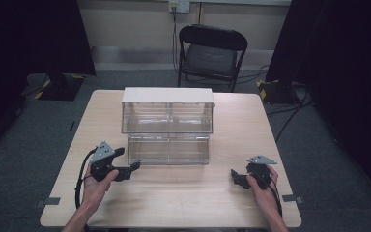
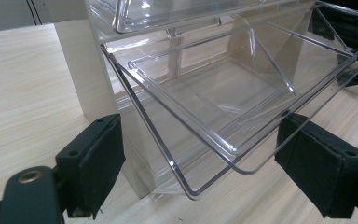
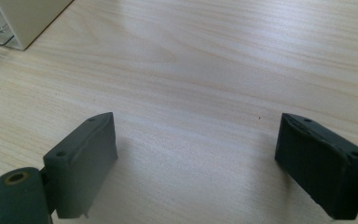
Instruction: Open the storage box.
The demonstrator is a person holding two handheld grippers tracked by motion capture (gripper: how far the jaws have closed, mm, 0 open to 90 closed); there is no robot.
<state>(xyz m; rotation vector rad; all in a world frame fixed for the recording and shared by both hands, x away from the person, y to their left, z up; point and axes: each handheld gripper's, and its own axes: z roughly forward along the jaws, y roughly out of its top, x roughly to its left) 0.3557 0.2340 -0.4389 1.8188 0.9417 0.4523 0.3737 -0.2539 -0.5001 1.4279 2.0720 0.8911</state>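
A clear plastic two-tier drawer unit (image 1: 167,126) with a white frame stands in the middle of the table. Its lower clear drawer (image 1: 168,150) is pulled out toward me, and its front lip (image 2: 205,154) hangs just ahead of my left gripper's jaws. My left gripper (image 1: 131,170) sits at the drawer's front left corner, open with nothing between the jaws (image 2: 200,163). My right gripper (image 1: 235,177) rests low over bare wood at the front right, open and empty (image 3: 196,158). The unit's white corner (image 3: 23,18) lies off to its far left.
The light wooden table (image 1: 183,193) has bare room in front of and beside the drawer unit. A black folding chair (image 1: 211,55) stands beyond the far edge. Dark curtains hang at both sides. Tape marks (image 1: 292,198) sit near the front corners.
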